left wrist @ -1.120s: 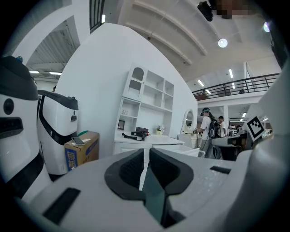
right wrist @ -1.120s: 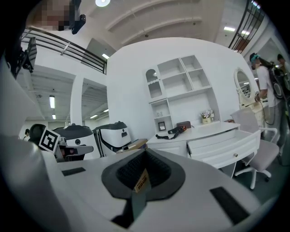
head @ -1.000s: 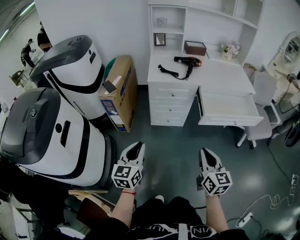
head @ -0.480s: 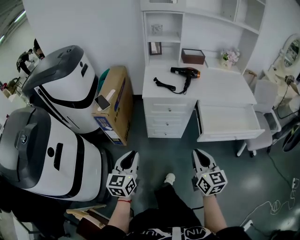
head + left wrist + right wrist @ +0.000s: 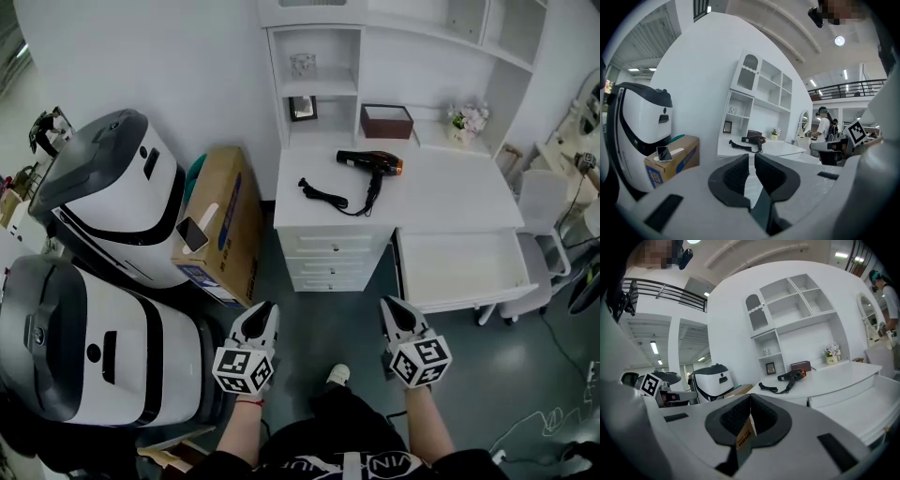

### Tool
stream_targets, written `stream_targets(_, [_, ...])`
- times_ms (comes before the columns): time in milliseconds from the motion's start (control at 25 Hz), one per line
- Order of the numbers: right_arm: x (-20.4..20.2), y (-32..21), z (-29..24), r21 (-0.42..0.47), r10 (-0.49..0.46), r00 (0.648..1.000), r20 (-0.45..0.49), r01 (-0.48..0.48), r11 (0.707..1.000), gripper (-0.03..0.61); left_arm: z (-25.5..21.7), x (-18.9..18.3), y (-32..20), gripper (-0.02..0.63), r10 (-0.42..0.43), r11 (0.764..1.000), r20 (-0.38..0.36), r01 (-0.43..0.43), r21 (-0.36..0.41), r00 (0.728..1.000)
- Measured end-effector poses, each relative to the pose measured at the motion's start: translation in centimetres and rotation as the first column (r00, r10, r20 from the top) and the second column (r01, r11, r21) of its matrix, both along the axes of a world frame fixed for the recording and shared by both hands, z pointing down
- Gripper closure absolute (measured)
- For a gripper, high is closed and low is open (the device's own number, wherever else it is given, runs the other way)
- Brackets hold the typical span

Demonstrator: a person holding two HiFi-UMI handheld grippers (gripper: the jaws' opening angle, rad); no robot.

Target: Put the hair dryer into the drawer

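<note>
The black hair dryer (image 5: 370, 161) with an orange ring lies on the white desk top (image 5: 441, 192), its cord (image 5: 323, 194) trailing left. The desk's wide drawer (image 5: 464, 267) stands pulled out at the right, with nothing in it. Both grippers hang low over the dark floor, well short of the desk. My left gripper (image 5: 260, 312) has a narrow gap between its jaws and holds nothing. The jaws of my right gripper (image 5: 396, 307) are pressed together with nothing between them. The dryer (image 5: 753, 139) shows far ahead in the left gripper view, and the dryer (image 5: 793, 376) and drawer (image 5: 876, 399) in the right gripper view.
A brown box (image 5: 386, 120), flowers (image 5: 467, 120) and a small frame (image 5: 302, 108) sit at the desk's back. A cardboard box (image 5: 220, 225) with a phone (image 5: 191, 233) on it leans left of the desk. Two big white-and-grey machines (image 5: 103, 197) stand at the left. A chair (image 5: 542, 202) is at the right.
Both grippers and the head view have moved forward toward the desk, which now looks larger and nearer. The jaws of both grippers stand as before.
</note>
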State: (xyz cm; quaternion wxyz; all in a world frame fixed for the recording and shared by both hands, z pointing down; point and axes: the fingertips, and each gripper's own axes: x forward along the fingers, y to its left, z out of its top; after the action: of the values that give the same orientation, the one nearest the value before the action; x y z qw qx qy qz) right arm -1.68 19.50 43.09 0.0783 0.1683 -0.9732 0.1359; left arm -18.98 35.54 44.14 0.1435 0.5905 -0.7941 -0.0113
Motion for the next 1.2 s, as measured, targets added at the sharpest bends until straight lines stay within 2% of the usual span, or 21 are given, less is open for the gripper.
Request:
stream_targets(440, [-4.0,-9.6,0.7,-0.022,0.035,0.999,0.007,-0.035,0.999,0.574,-0.3,-4.7,-10.1,0.565,0.027,1.000,0.015,-0.027,-0.004,1.000])
stream_targets(720, [-5.0,-12.6,0.5,-0.036,0.047,0.999,0.021,-0.047,0.998,0.574,-0.9,-6.0,-14.1,0.565,0.059,0.998,0.030,-0.058,-0.007,0.998])
stream_targets(960, [-6.2,-14.7,1.5,-0.054,0.071,0.997,-0.003,-0.071,0.996,0.574,-0.3,-7.0,-17.3,0.565,0.103,0.995,0.019,-0.103,-0.014,0.995])
stream_targets(1200, [-8.9,-18.9,1.0,-0.039,0.120,0.993,-0.009,-0.121,0.992,0.574,-0.1,-10.1,-22.6,0.565,0.177,0.984,0.027,-0.176,-0.018,0.984])
